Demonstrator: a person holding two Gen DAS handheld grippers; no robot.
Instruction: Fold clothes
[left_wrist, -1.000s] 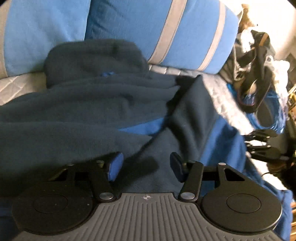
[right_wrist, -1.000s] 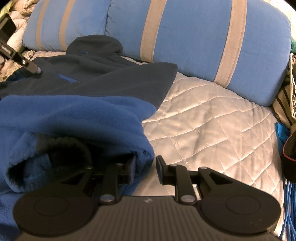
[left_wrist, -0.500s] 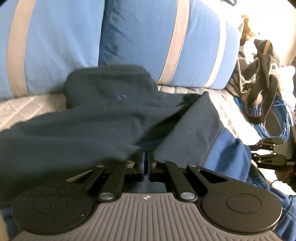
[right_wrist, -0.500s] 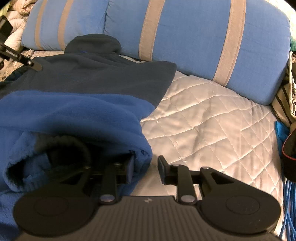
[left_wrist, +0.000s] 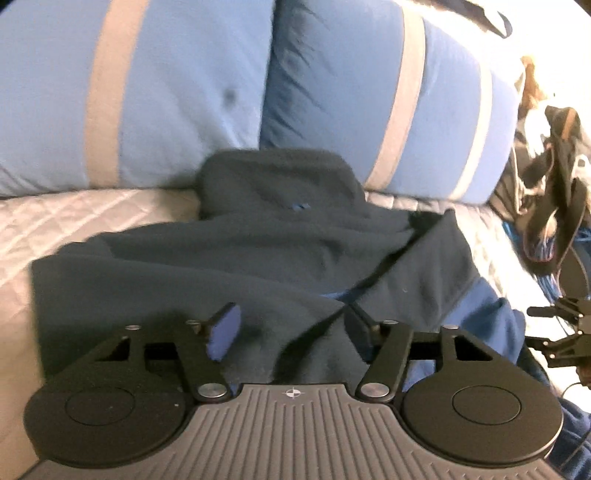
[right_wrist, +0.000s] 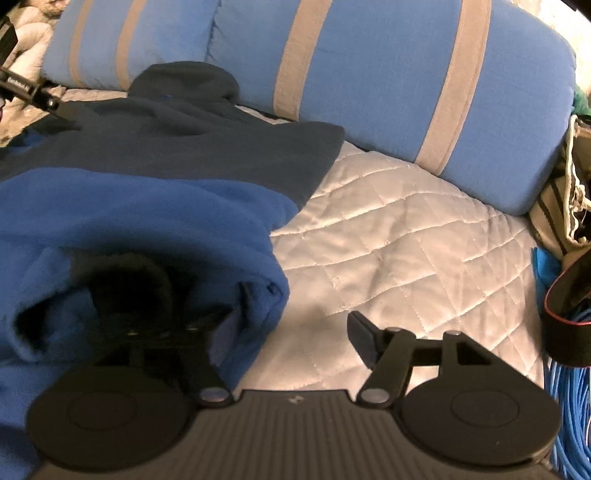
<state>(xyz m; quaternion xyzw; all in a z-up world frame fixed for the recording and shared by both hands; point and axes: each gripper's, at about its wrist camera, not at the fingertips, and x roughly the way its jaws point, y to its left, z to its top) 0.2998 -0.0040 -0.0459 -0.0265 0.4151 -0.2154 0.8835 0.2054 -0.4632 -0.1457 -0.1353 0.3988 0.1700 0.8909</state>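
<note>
Left gripper: left gripper hangs over the fleece with its jaws opening; half a second ago they were pinched together at the dark fold, and now they stand apart with cloth below the gap but neither pad pressing on it.
Right gripper: right gripper is also opening, clearly wider than a second ago; its left finger is tucked against the blue cuff edge, its right finger stands free above the bed.
What changed: both grips on the garment have let go at about the same time, and the left view now shows more of the pillows than before.
Meaning for the task: I judge that one fold has just been laid down and released; the two sleeves lie crossed over the body, so the next step is likely a fresh grasp for the following fold.
Fleece: dark navy with bright blue panels, spread on the quilted bed, its collar end touching the blue striped pillows.
Fleece to left gripper: directly below and ahead, a ridge of navy cloth running between the fingers.
Fleece to right gripper: to the left, its rolled blue sleeve just beside the left finger; bare quilt lies ahead and right.
Surroundings: blue cable and a strap lie at the bed's right edge.
</note>
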